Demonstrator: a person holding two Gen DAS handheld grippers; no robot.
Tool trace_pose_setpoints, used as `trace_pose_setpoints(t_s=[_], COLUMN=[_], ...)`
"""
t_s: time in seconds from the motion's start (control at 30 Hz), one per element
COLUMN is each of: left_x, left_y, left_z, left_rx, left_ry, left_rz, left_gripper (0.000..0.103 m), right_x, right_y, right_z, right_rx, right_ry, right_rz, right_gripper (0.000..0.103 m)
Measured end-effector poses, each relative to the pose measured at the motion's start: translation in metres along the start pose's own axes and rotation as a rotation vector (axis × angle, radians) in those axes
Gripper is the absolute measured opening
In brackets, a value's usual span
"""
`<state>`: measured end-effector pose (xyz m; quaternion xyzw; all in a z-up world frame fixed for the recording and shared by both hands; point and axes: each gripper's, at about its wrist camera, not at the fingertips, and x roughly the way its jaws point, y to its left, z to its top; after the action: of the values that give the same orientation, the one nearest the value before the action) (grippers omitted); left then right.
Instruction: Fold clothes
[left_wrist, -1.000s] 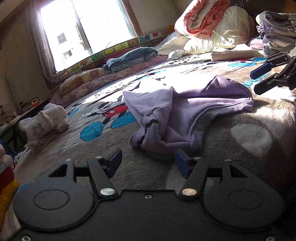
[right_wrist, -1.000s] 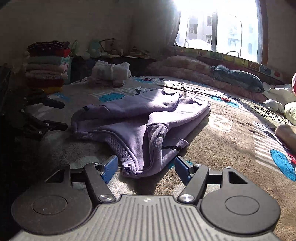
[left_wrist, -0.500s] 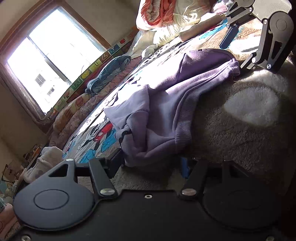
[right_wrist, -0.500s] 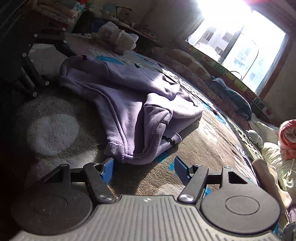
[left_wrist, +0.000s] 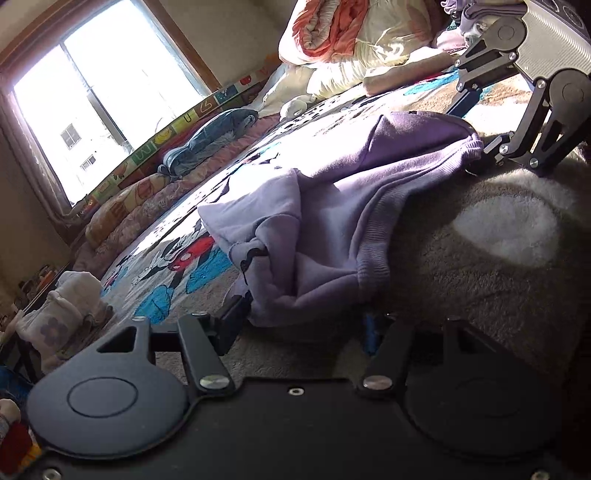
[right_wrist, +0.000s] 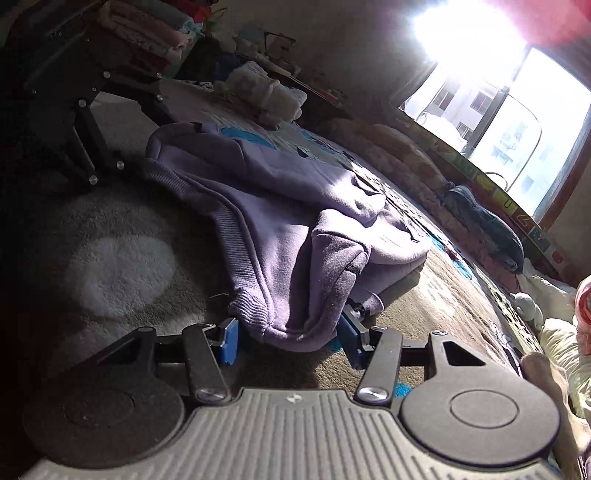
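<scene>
A cartoon-print blanket (left_wrist: 480, 266) carries a rumpled purple sweatshirt (left_wrist: 332, 206) and folded clothes (right_wrist: 266, 92).

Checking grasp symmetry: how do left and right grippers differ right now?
The left gripper has a black body; the right gripper is ribbed grey. The left straddles the purple sweatshirt at its bunched corner with the black cord; the right straddles the opposite ribbed hem corner. Both are open, low on the blanket.
</scene>
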<state>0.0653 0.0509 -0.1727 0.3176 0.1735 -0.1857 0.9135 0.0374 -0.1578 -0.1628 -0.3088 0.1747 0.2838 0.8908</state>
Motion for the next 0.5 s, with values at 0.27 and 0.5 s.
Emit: trace_pose_setpoints(t_s=[0.27, 0.5], left_x=[0.0, -0.011], left_y=[-0.009, 0.012], left_z=[0.005, -0.005], left_rx=[0.067, -0.047], left_ry=[-0.084, -0.042], left_rz=[-0.069, -0.089], left_gripper=[0.059, 0.061], right_x=[0.005, 0.004], right_y=[-0.013, -0.016], right_z=[0.0, -0.006], right_rx=[0.024, 0.076], right_ry=[-0.009, -0.021], right_rz=[0.098, 0.096], right_gripper=[0.055, 0.057])
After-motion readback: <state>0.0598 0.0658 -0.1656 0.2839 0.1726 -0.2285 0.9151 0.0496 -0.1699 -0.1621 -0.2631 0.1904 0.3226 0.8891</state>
